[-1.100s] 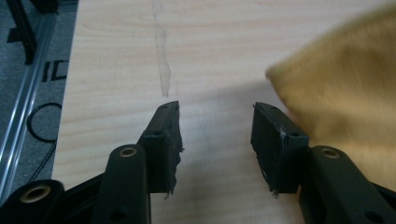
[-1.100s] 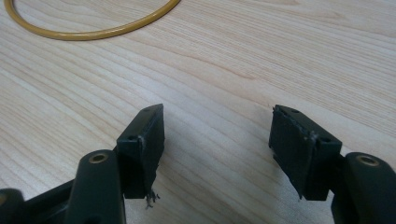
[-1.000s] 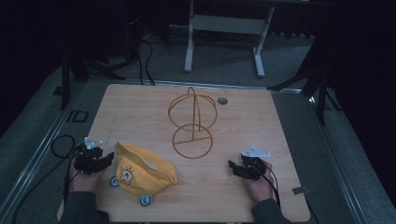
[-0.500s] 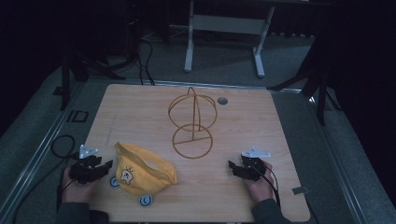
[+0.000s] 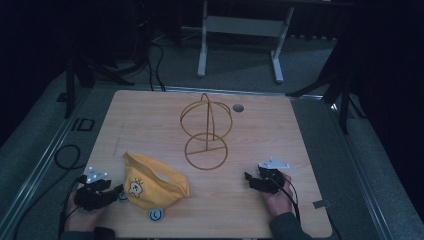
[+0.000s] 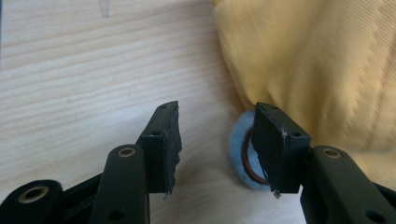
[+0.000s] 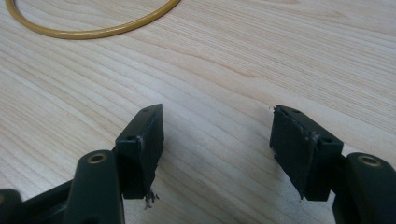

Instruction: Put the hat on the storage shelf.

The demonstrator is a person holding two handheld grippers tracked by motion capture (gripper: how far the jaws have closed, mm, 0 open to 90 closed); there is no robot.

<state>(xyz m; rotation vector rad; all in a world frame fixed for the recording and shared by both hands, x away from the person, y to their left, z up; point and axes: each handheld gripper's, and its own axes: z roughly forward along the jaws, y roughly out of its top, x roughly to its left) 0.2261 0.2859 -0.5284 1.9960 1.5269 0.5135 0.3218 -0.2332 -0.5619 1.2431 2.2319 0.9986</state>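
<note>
Left gripper poised beside the yellow hat

The left gripper (image 6: 217, 154) rests low on the table (image 5: 150, 125) at the near left corner, jaws apart with nothing between them. Its own view looks along the jaws at bare wood; just past the right-hand jaw lies a pale blue disc (image 6: 240, 158) with a dark ring on it, partly tucked under the edge of the yellow hat (image 6: 317, 70). In the high view the same gripper (image 5: 116, 190) sits just beside the hat (image 5: 155, 182), which lies to its right, toward the table's middle. The hat's long axis runs roughly from far left to near right, with a small cartoon print facing the person. A second blue disc (image 5: 156, 214) lies by the hat's near edge.

The right gripper (image 7: 217, 149) is also spread open over bare wood, holding nothing; in the high view it (image 5: 250, 180) rests near the right edge, well apart from the hat. Beyond it stands a wire stand (image 5: 206, 130), its base ring (image 7: 93, 21) flat on the table.

The left hand is clearly the nearer one: the hat's edge is just off its jaws, so a short reach to the gripper's right would likely meet the fabric
</note>
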